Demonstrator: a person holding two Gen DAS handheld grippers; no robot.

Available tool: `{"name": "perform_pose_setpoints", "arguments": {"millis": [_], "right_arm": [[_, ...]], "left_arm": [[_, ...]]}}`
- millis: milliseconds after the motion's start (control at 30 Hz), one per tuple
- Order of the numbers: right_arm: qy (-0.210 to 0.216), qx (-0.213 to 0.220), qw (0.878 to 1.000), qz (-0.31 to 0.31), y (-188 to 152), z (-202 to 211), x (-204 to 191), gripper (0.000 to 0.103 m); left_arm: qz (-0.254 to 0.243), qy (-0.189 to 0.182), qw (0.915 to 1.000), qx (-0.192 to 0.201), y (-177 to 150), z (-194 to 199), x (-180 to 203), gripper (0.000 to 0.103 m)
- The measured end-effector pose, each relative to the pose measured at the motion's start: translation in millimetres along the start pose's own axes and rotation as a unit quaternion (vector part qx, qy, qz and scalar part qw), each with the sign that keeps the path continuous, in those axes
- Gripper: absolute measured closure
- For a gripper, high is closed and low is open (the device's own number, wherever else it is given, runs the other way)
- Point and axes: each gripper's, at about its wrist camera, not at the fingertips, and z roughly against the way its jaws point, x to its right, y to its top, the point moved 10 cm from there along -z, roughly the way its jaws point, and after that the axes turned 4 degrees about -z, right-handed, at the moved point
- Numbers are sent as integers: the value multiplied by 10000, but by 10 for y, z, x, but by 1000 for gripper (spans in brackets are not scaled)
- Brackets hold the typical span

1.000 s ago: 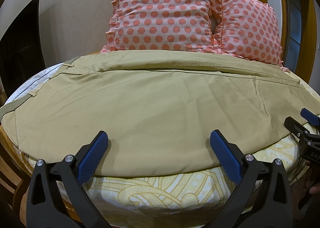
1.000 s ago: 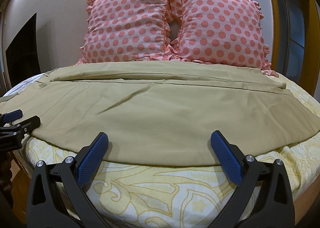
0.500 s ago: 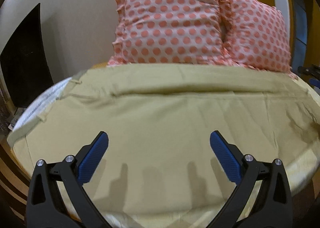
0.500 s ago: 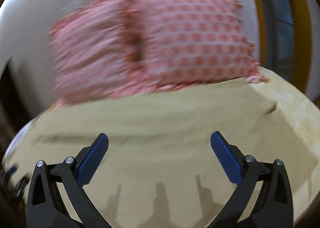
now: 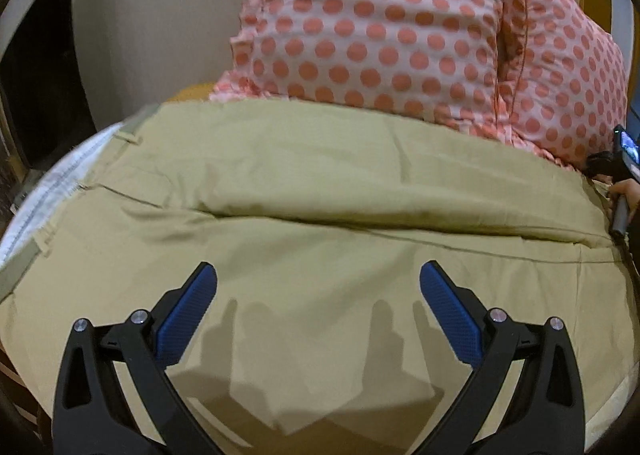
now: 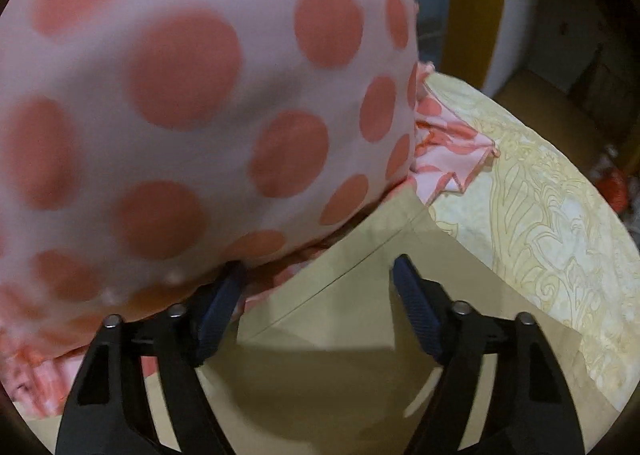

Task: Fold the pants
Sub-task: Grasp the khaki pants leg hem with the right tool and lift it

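khaki pants flat on bed, both grippers reaching for the far edge

khaki pants lie spread across the bed, already doubled lengthwise, waistband with its white lining at the left, hem at the right, up against the pillows. left gripper hovers over the near half of the cloth toward the waist end, jaws wide, holding nothing. behind it the spotted pillows sit touching the far edge of the pants. at the right rim of the left view the person's other hand shows with the second tool. right gripper is over the hem corner, jaws wide and empty, its left finger just beside or brushing the spotted pillow; yellow patterned sheet lies to the right. judged step: lining up grasps for the next fold, nothing gripped yet. next move needs the right jaws lowered onto the hem corner without catching the pillow frill, the left pinching all layers on its side, then carrying hem toward waistband.
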Motion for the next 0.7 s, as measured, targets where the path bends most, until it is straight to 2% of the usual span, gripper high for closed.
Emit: {"name": "perform_pose_setpoints", "arguments": {"millis": [33,67,100,133,200,233,300,400,500,533,567,700], "right_arm": [[-2,43,10000,69,1,3,3,45],[209,58,9998,37,-4,22,-4,54],[189,81,9998,14,-9,37,32,71],[253,77,9996,-79,-3,40,102,83],[711,7,9970,-296,-7,49,191,91],[1085,-7,9932,-410,-17,80,231,96],[1804,177,9804,-765,-49,285,397,98],[2599,516,9585,-1051,-175,723,728,98],[3479,770,9243,-1370,-554,1370,1282,98],[3586,759,9195,-1421,-692,1611,1248,98],[3674,738,9150,-1496,-886,1748,1406,98],[3640,230,9150,-1724,-1492,1834,1656,98]], "left_arm": [[14,-35,10000,-37,-17,-14,-2,2],[35,-69,9999,-71,-34,-27,-4,2],[75,-118,9998,-117,-49,-45,-9,2],[106,-148,9997,-155,-65,-56,-9,2],[199,-150,9995,-192,-82,-69,-39,2],[243,-154,9994,-187,-83,-68,-53,2],[341,-222,9990,-185,-88,-67,-77,2],[528,-312,9979,-188,-98,-68,-113,2],[641,-399,9971,-130,-92,-50,-130,2],[664,-420,9969,-94,-87,-38,-132,2],[678,-432,9967,-67,-80,-27,-130,2],[654,-389,9968,231,-16,90,-117,2]]}}
